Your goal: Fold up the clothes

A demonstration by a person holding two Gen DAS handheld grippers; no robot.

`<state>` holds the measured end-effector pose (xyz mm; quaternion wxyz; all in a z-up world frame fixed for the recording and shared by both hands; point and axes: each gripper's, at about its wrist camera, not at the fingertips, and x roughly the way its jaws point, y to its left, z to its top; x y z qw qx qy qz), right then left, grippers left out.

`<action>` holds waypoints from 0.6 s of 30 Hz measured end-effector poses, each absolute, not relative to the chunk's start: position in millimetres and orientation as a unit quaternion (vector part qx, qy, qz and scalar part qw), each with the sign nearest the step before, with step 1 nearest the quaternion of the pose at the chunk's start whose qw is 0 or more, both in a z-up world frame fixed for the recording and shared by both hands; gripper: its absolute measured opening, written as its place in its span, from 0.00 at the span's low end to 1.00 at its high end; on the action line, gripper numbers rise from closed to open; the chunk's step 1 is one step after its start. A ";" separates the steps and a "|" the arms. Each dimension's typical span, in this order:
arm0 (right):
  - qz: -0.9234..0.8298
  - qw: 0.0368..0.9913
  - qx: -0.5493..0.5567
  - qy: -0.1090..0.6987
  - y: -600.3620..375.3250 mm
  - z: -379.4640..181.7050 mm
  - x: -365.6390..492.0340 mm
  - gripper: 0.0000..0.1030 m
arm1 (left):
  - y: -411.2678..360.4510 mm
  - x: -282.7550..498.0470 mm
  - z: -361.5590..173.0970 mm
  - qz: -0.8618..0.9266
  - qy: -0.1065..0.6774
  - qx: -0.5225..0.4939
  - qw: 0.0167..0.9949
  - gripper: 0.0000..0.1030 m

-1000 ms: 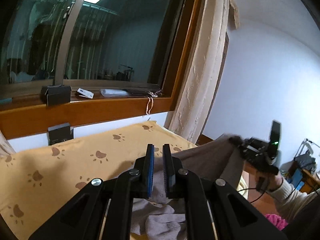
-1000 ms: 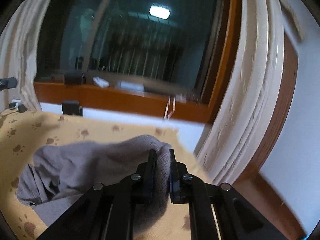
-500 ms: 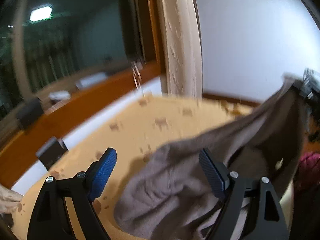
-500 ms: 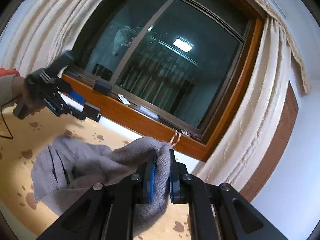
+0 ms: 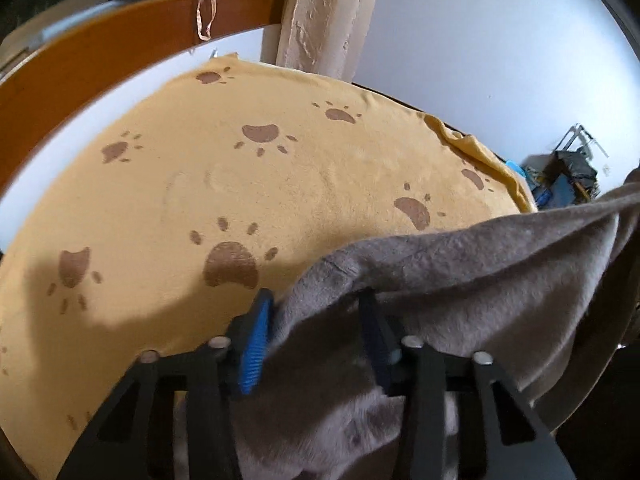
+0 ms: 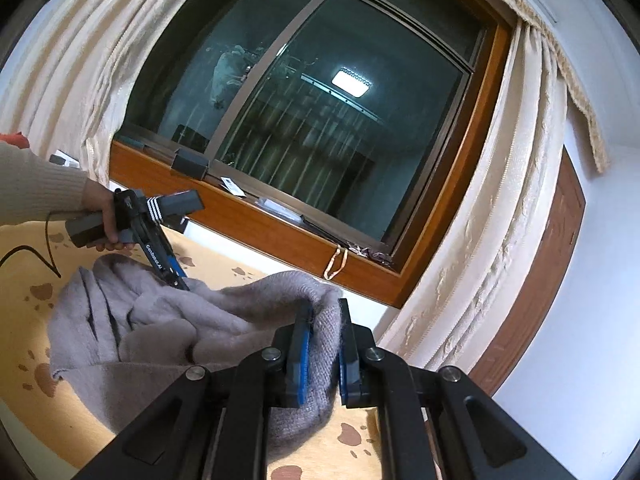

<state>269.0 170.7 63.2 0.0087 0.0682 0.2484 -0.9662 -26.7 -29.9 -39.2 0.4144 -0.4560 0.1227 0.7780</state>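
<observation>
Right claw (image 6: pixel 322 344): clenched on a fold of the grey knitted garment (image 6: pixel 168 332); the knit is seen pinched between the two blue pads (image 6: pixel 301 354), with a bunched end hanging below them.
Left claw (image 5: pixel 316 340): held partly spread, the blue pads set apart; the garment's edge (image 5: pixel 440 264) is draped over and between the fingers, and the right-hand pad is half covered by cloth. No firm pinch is shown in the left wrist view. In the right wrist view its tips (image 6: pixel 178 276) are seen pushed into the garment's folds.
Garment: lifted at the right claw and stretched across to the left claw, with the lower part lying rumpled on the bed cover (image 5: pixel 240 184).
Writing: white lettering is seen along the left claw's finger (image 6: pixel 154 254); it seems to read "GenRobot.AI", though the letters are small. Three white stripes are marked on the body above it.
Left hand (image 6: pixel 105 220): wrapped round the grey handle, in a cream ribbed sleeve; a black cable (image 6: pixel 30 254) is trailed beneath.
Bed cover: mustard yellow, printed with brown paw marks.
Sill (image 6: pixel 256 216): wooden; a small white tag (image 6: pixel 232 186) is laid on it, its print too small to read.
Window (image 6: pixel 320 92): dark, with a ceiling lamp reflected.
Curtains (image 6: pixel 492 240): cream, hung at both sides.
</observation>
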 end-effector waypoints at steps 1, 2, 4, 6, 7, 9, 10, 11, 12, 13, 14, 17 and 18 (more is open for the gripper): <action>-0.967 0.006 0.070 0.247 173.2 62.2 266.4 0.11 | -28.1 -28.4 -41.9 0.775 0.120 -0.459 0.417 0.21; -0.967 0.002 0.074 0.242 176.2 61.5 262.8 0.11 | -29.7 -27.1 -42.0 0.778 0.119 -0.458 0.415 0.11; -0.970 -0.004 0.079 0.231 182.0 61.1 256.2 0.11 | -34.7 -23.1 -41.6 0.784 0.118 -0.454 0.407 0.08; -0.972 -0.010 0.084 0.219 187.9 60.7 249.7 0.11 | -43.1 -16.4 -35.8 0.798 0.112 -0.442 0.394 0.05; -0.973 -0.014 0.086 0.213 190.8 60.8 246.5 0.11 | -50.5 -8.8 -29.0 0.813 0.104 -0.426 0.383 0.05; -0.976 -0.025 0.079 0.202 196.2 63.9 241.0 0.11 | -68.3 4.7 -11.8 0.849 0.073 -0.390 0.350 0.04; -0.977 -0.031 0.076 0.197 198.6 65.6 238.6 0.11 | -79.7 13.6 0.8 0.868 0.047 -0.365 0.333 0.04; -0.978 -0.035 0.070 0.194 199.8 68.4 237.3 0.11 | -90.9 22.9 13.8 0.886 0.021 -0.339 0.316 0.04; -0.979 -0.039 0.064 0.191 201.1 71.3 236.1 0.11 | -100.6 36.0 30.0 0.901 0.000 -0.306 0.307 0.04; -0.980 -0.043 0.056 0.188 202.1 74.6 234.9 0.11 | -110.0 49.0 45.9 0.915 -0.019 -0.274 0.297 0.04; -0.980 -0.049 0.042 0.186 202.1 80.1 234.0 0.11 | -117.1 61.4 60.3 0.924 -0.032 -0.246 0.292 0.04; -0.983 -0.063 -0.010 0.171 200.8 101.9 234.6 0.11 | -130.9 104.2 107.2 0.942 -0.056 -0.163 0.288 0.04; -0.984 -0.066 -0.029 0.164 200.2 109.8 235.6 0.11 | -133.2 117.5 120.8 0.946 -0.059 -0.141 0.286 0.04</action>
